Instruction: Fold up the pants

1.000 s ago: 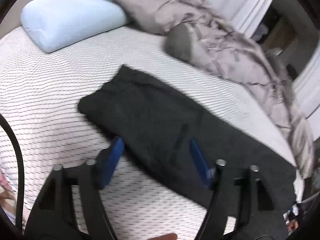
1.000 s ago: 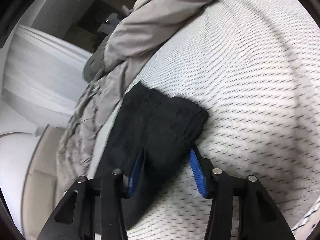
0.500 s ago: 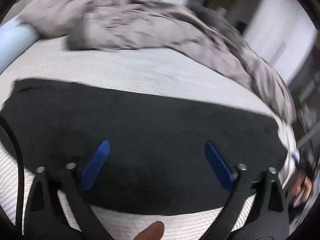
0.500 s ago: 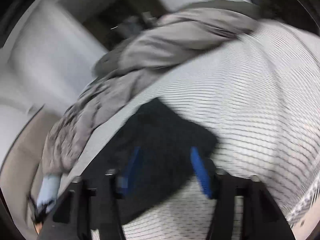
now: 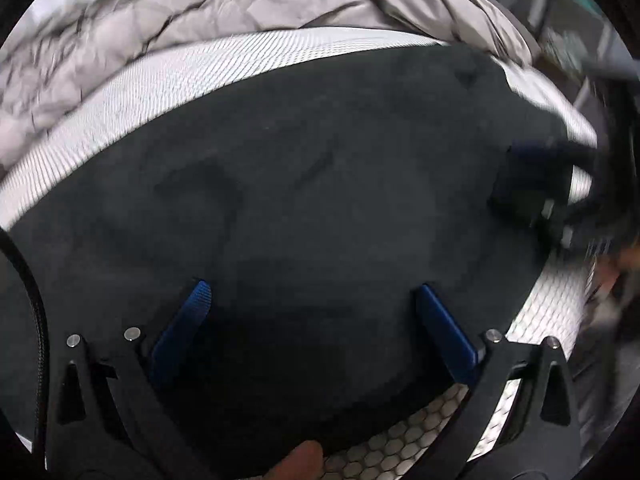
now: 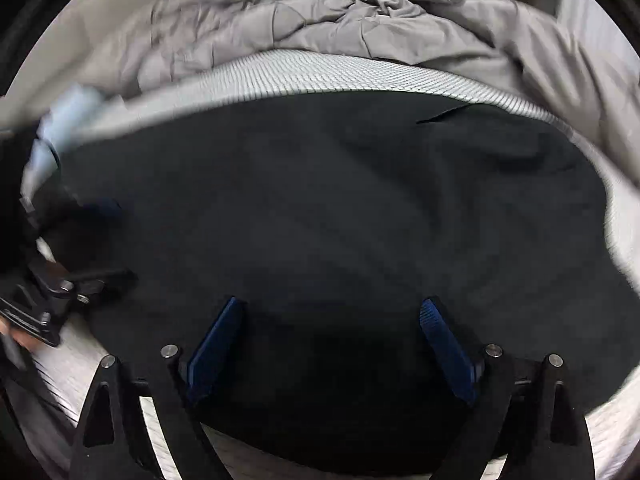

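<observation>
Dark folded pants [image 5: 320, 200] lie flat across the white textured mattress [image 5: 168, 92] and fill most of both views. My left gripper [image 5: 310, 292] hovers over their near part, blue pads wide apart, nothing pinched. At the right edge of the left wrist view the other gripper [image 5: 560, 184] shows blurred over the pants' end. In the right wrist view the pants [image 6: 340, 208] spread below my right gripper [image 6: 332, 308]; its jaws are opening, with cloth under them but not pressed. The left gripper [image 6: 64, 280] appears at that view's left edge.
A rumpled grey duvet [image 5: 240, 12] is heaped along the far side of the bed, also the duvet [image 6: 360, 24] in the right wrist view. A pale blue pillow [image 6: 68, 116] shows at far left. A fingertip [image 5: 300, 460] sits at the left view's bottom edge.
Both grippers swung and rolled to face the pants' long side, closer over the cloth. Both sets of pads spread wider. The pillow left the left wrist view.
</observation>
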A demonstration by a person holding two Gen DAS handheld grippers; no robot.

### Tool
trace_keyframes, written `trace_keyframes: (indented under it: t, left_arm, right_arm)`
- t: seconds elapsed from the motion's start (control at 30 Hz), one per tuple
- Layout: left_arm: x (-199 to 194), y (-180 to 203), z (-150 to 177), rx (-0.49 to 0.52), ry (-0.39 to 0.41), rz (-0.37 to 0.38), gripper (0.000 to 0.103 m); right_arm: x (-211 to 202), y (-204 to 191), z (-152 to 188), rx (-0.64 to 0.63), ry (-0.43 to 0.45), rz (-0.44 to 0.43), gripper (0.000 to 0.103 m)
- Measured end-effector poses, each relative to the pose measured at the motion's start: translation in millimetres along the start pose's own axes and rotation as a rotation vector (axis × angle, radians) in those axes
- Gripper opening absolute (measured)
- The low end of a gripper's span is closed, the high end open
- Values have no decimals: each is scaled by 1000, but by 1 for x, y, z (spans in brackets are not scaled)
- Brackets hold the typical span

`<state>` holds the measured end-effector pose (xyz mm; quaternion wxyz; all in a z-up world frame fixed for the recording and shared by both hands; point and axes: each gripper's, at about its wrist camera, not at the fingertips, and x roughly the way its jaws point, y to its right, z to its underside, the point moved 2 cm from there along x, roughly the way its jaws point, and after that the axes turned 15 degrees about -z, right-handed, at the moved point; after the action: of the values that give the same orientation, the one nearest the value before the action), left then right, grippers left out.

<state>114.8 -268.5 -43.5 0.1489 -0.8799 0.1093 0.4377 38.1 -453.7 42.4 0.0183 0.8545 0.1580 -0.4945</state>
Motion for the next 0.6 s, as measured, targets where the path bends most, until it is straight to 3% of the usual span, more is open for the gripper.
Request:
trace_keyframes:
  t: [0.1,0.17,0.2,0.3,0.4,0.5,0.57,0.6]
  left_arm:
    - [-1,4,1,-5,-13,28,102]
    - [3,3,-1,-16,-20,56,102]
    - [7,-1,-3,-15,-24,57,102]
    - [5,-1,-8,-9,-30,48,102]
    - [-13,-15,-26,-78,8,202,102]
    - [-20,-29,-39,-116,45,191,102]
    - [1,-30,-44,-115,-14,169,102]
    - [17,-32,-42,-112,-72,202,102]
  right_arm:
    - [-24,55,13,153,46,155,89]
    - [-31,88,24,309,89,13,81]
    - [-34,89,25,314,105,2,82]
    - [-41,69,21,234,120,85,83]
    - [-43,47,6,220,172,5,86]
    - [-18,14,-26,165,148,-66,88]
    - [7,-6,-40,121,98,-86,88]
    - [22,-13,-46,111,59,-82,88]
